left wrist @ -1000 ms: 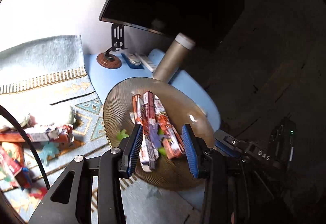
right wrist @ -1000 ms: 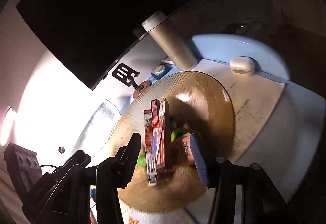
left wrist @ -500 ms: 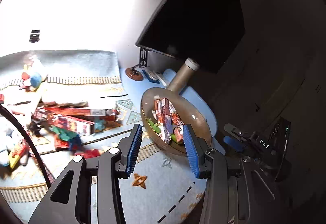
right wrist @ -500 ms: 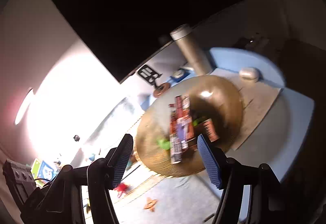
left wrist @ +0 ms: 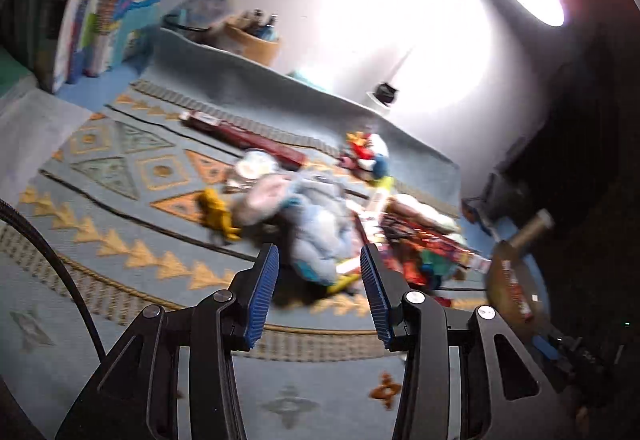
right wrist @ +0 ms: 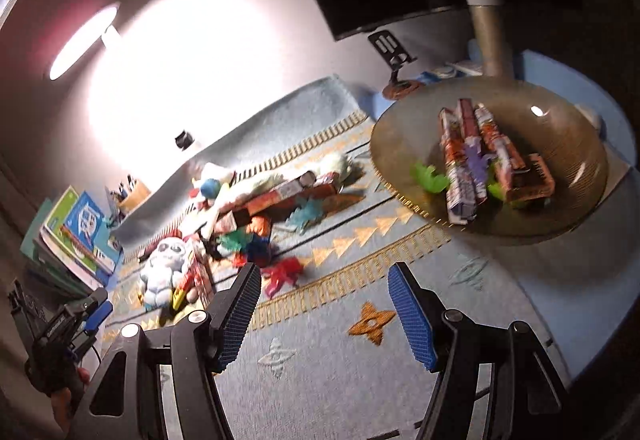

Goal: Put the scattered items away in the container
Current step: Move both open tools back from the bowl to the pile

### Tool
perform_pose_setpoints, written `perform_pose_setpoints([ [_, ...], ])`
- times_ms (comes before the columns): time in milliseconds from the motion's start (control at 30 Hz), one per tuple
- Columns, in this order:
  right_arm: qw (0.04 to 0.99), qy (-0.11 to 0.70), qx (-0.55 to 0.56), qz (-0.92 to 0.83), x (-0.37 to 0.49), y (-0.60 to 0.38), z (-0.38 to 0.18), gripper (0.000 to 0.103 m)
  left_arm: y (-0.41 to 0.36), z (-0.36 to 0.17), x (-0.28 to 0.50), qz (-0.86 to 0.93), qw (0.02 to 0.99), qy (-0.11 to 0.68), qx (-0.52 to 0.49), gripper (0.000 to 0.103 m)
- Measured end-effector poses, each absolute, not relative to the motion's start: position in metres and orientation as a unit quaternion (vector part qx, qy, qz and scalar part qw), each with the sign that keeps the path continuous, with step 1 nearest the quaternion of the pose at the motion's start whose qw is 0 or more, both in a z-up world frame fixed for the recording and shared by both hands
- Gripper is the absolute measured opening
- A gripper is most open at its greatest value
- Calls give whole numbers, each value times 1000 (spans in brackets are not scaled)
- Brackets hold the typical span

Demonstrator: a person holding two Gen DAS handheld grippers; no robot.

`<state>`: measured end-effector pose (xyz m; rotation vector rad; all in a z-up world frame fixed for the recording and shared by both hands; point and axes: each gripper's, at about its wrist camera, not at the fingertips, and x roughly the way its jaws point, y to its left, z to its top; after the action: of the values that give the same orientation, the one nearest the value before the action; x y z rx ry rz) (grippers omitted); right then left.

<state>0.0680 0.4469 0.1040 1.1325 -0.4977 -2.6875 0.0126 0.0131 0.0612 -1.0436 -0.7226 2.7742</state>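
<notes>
Left gripper (left wrist: 318, 290) and right gripper (right wrist: 326, 314): black skeletal frames, ribbed blue pads (right wrist: 412, 324), silver screws; black cable (left wrist: 60, 272) at left.

You see a woven cloth mat (right wrist: 320, 360) under everything — matt, patterned, slightly rough. The bowl (right wrist: 576, 160) looks like ribbed amber glass, glossy. The boxes (right wrist: 460, 160) in it are printed cardboard with a sheen. Your gripper pads (left wrist: 262, 292) are ridged blue rubber on matt black plastic — the plush toy (left wrist: 316, 224) is soft fabric.
</notes>
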Motion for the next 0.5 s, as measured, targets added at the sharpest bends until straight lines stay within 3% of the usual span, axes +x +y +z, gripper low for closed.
perform_pose_setpoints([
  [367,114,-62,429,-894,49,371,34,65,-5,15,-33,900,3,-148,-411,40],
  [500,127,-68,440,-886,45,367,19,65,7,11,-51,903,11,-111,-415,40],
])
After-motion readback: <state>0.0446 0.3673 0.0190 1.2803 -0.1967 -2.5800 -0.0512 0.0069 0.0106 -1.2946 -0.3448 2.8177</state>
